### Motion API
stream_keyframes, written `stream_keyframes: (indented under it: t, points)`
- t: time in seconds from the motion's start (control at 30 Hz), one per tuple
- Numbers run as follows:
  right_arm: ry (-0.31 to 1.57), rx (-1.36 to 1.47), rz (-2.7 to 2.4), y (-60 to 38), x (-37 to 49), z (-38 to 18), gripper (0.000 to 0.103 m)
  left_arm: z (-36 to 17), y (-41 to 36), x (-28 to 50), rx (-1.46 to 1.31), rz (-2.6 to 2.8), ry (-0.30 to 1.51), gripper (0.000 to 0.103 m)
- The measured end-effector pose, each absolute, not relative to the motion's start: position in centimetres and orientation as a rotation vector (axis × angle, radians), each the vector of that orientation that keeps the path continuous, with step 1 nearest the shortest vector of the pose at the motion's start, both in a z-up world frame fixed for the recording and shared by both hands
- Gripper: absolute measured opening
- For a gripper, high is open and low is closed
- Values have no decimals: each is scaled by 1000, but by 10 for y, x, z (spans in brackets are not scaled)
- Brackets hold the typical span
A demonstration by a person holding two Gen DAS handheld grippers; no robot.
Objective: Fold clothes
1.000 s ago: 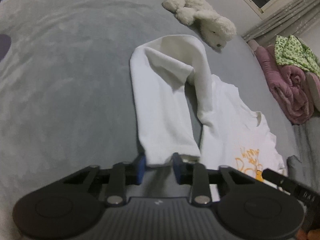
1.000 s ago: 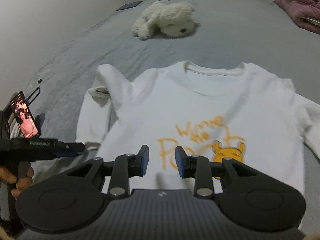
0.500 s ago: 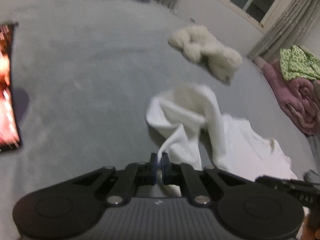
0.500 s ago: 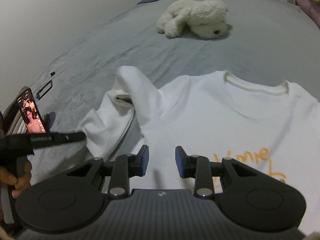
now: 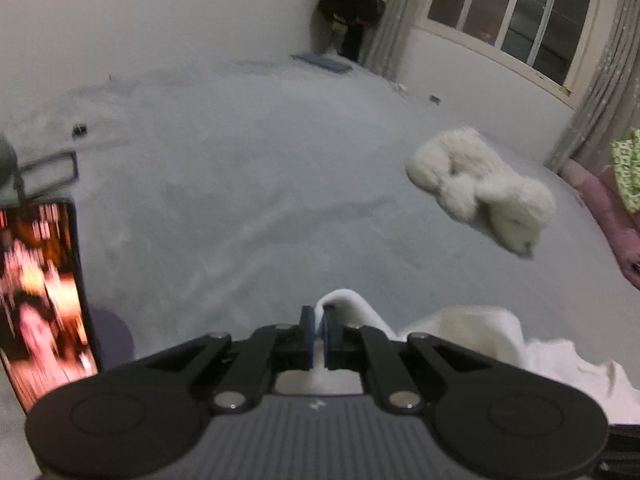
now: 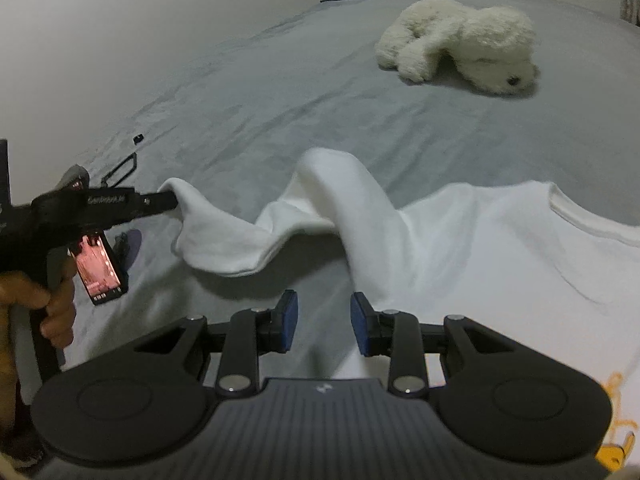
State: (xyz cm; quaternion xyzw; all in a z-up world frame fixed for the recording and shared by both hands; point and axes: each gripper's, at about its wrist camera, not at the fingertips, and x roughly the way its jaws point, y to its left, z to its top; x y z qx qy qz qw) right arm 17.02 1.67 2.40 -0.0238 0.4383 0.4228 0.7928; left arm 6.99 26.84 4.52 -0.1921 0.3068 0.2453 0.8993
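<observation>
A white long-sleeved shirt (image 6: 500,248) with an orange print lies on the grey bed. My left gripper (image 5: 319,334) is shut on the cuff of its left sleeve (image 5: 344,300) and holds it up off the bed. In the right wrist view the left gripper (image 6: 168,200) shows at the left, with the sleeve (image 6: 248,236) hanging from it in a twisted loop. My right gripper (image 6: 324,324) is open and empty, low over the bed by the shirt's left edge.
A white plush dog (image 6: 460,44) lies further back on the bed; it also shows in the left wrist view (image 5: 480,188). A phone (image 5: 40,300) is mounted on the left gripper. Pink and green bedding (image 5: 616,196) is piled at the right. A wall borders the bed's left side.
My left gripper closed on the sleeve cuff and lifted it up and to the left, pulling the sleeve off the bed. My right gripper moved left along the shirt, still open.
</observation>
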Motion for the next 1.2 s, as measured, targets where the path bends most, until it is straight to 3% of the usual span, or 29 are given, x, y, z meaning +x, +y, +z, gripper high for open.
stream_keyframes:
  t: [0.73,1.2]
  points:
    - [858,12,820,5,216,27,39,91,341,129,-105,716,671,4]
    - [744,-258,727,38,230,-9,39,41,347,179,206,741,1031,5]
